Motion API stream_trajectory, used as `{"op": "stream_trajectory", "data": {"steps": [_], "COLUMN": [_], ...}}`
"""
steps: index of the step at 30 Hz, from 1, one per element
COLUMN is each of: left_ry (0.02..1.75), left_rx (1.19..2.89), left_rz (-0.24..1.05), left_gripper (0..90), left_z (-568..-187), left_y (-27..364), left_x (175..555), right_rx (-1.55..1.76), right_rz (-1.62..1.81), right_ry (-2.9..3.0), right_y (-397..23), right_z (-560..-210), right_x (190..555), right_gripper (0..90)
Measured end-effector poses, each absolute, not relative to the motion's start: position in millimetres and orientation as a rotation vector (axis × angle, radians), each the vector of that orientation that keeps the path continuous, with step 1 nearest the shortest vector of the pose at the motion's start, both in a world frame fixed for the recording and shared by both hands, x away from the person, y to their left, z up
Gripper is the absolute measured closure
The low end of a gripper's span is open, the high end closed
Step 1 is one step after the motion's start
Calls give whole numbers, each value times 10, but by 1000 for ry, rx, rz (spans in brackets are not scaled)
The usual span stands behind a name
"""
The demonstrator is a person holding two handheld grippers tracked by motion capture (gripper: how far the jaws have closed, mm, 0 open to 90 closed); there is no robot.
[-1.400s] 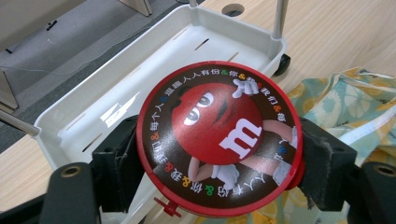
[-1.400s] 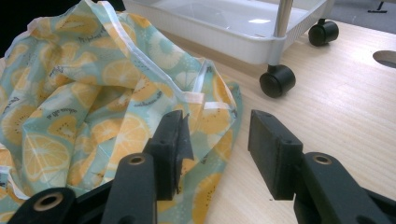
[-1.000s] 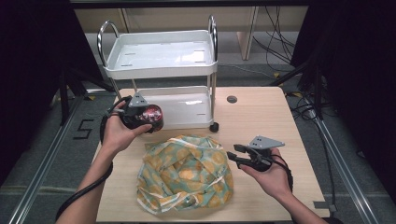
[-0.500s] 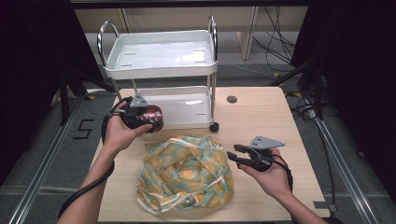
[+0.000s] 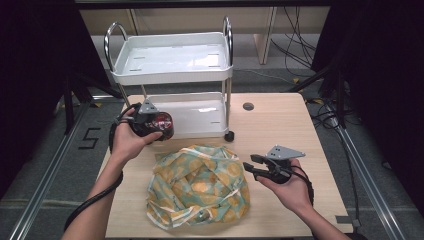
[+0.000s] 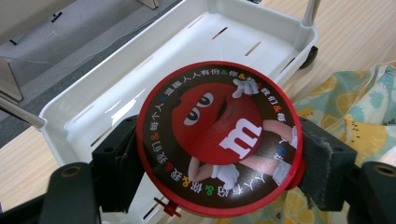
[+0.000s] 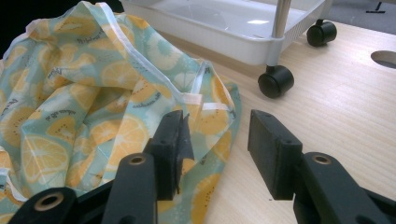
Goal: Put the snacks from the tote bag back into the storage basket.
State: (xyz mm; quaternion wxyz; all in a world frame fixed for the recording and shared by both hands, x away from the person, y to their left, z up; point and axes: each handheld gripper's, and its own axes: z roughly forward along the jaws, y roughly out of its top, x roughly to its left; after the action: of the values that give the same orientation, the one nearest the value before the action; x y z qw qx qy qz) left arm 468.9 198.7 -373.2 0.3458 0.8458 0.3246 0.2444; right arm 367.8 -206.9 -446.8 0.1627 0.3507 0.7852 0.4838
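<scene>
Two grippers: the left gripper (image 5: 159, 126) clamps a round red M&M's tin (image 6: 219, 137) above the white cart's lower tray (image 6: 154, 60) (lower it level); right gripper (image 7: 217, 149) gapes beside the fruit-print cloth (image 5: 197, 187).

- High view: fixed above the near edge of the surface (image 5: 280, 130), facing forward and down; distant, takes in the whole top and the white cart (image 5: 172, 70).
- Left gripper view: rides the left tongs (image 6: 219, 161), close over the cart's lower tray (image 6: 187, 51).
- Right gripper view: rides the right tongs (image 7: 217, 149), low and close.
- Shared: patterned cloth (image 7: 84, 93), cart, surface.
</scene>
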Motion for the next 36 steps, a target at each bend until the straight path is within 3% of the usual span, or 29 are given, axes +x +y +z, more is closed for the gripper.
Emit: {"op": "stream_trajectory", "data": {"steps": [36], "left_ry": [855], "left_rx": [2200], "left_rz": [652], "left_gripper": [254], "left_z": [-3722], "left_y": [1948], "left_x": [4803], "right_rx": [964], "right_rz": [1357], "right_ry": [2264], "right_y": [-2079], "right_z": [-4470], "right_x": [3688], "right_gripper": [564]}}
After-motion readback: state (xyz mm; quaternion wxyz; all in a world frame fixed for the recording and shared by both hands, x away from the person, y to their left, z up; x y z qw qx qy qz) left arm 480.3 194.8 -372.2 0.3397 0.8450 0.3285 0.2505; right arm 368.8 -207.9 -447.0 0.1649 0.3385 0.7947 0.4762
